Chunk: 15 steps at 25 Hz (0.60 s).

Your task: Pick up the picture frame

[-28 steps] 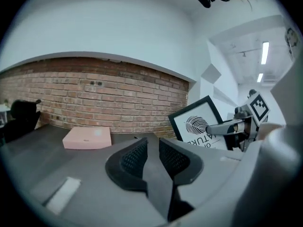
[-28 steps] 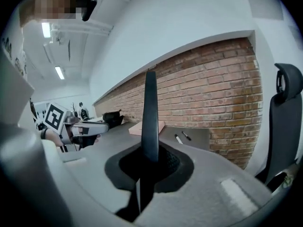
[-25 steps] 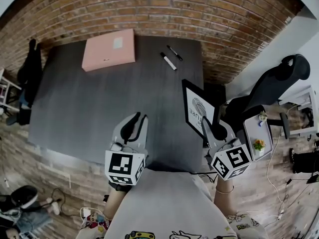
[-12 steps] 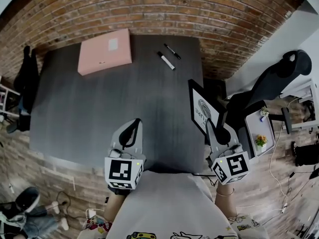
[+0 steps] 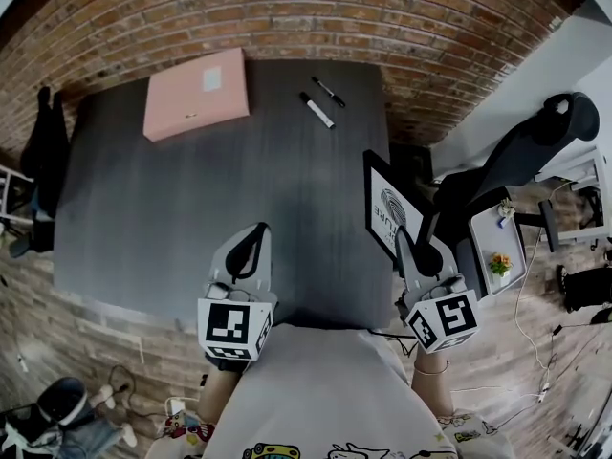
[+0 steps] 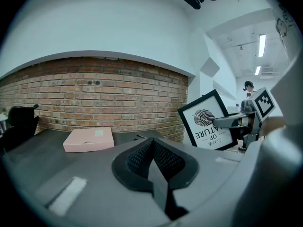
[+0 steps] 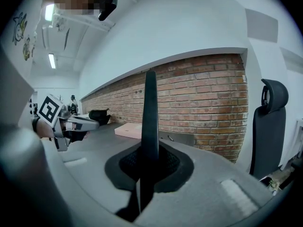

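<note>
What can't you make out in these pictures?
Picture frame face: the right gripper view shows only its thin edge.
Its near corner: head view, hidden behind the right gripper.
Pink box label: every view, too small to read.

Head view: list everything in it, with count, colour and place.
table: one, dark grey, centre
box: one, pink, table's far left corner
markers: two, black and white, table's far right
picture frame: one, black with white print, held upright at the table's right edge
office chair: one, black, right of the table
brick wall: one, red-brown, beyond the table
left gripper: one, grey, shut and empty, over the table's near edge
right gripper: one, grey, shut on the picture frame's edge
</note>
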{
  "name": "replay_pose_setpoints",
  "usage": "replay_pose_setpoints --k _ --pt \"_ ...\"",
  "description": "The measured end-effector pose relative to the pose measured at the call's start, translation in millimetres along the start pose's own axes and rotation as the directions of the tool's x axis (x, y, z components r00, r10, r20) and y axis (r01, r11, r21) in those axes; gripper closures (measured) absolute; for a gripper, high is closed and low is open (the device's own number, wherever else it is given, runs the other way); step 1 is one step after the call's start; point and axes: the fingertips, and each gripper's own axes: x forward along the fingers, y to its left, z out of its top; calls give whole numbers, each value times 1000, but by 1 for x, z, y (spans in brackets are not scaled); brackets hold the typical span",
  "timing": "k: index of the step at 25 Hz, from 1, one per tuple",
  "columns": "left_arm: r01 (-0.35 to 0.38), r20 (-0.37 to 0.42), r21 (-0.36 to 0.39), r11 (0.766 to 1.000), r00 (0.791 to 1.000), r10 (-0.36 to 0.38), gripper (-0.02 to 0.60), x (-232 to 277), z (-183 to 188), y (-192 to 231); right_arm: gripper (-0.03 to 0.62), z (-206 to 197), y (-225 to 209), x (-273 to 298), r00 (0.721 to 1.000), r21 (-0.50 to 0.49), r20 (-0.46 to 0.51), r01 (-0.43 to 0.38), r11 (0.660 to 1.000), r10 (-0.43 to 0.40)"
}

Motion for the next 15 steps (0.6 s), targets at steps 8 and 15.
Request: replay_pose_setpoints --k 8,15 --pt "6 8 -27 1000 1000 -6 569 0 -1 5 582 1 4 3 1000 0 2 -9 1000 9" --pt "7 6 -26 1000 1000 -6 569 -1 -3 7 582 0 6 5 1000 16 -4 -11 1000 12"
